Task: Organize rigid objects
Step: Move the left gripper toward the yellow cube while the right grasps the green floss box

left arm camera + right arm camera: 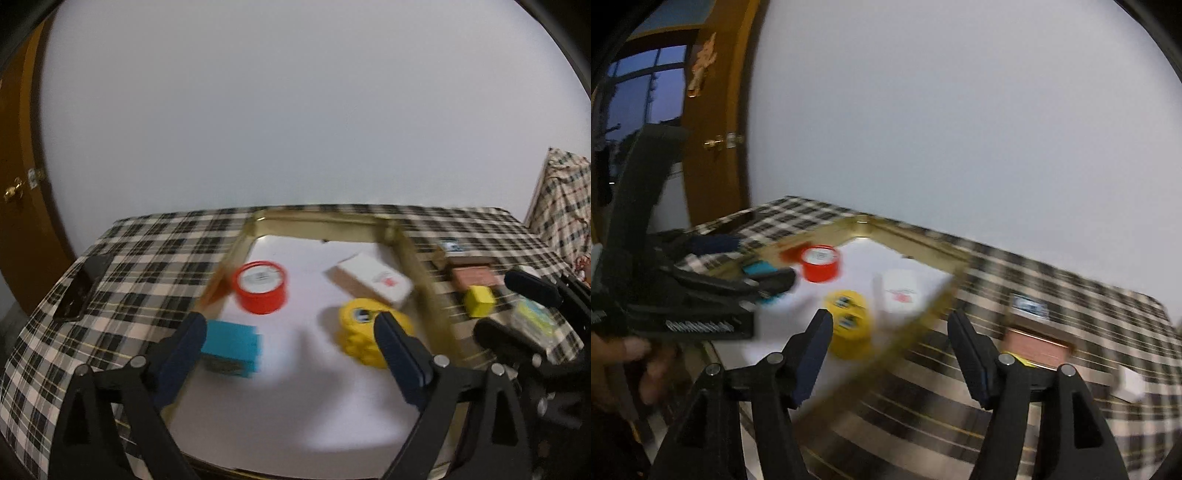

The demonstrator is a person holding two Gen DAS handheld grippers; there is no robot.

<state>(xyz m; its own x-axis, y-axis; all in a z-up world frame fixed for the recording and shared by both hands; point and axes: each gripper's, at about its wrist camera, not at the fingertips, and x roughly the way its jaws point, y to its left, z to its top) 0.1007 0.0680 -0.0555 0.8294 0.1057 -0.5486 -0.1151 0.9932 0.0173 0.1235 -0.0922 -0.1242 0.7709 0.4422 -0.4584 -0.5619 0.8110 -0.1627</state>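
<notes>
A gold-rimmed white tray lies on the plaid table. In it sit a red round tin, a teal box, yellow tape rolls and a white box. My left gripper is open and empty above the tray's near part. My right gripper is open and empty over the tray's right rim. It shows in the left wrist view at the right. The left gripper shows at the left of the right wrist view.
Right of the tray lie a yellow cube, a copper-coloured box, a small box with a blue label and a clear packet. A black phone lies at the table's left. A brown door stands behind.
</notes>
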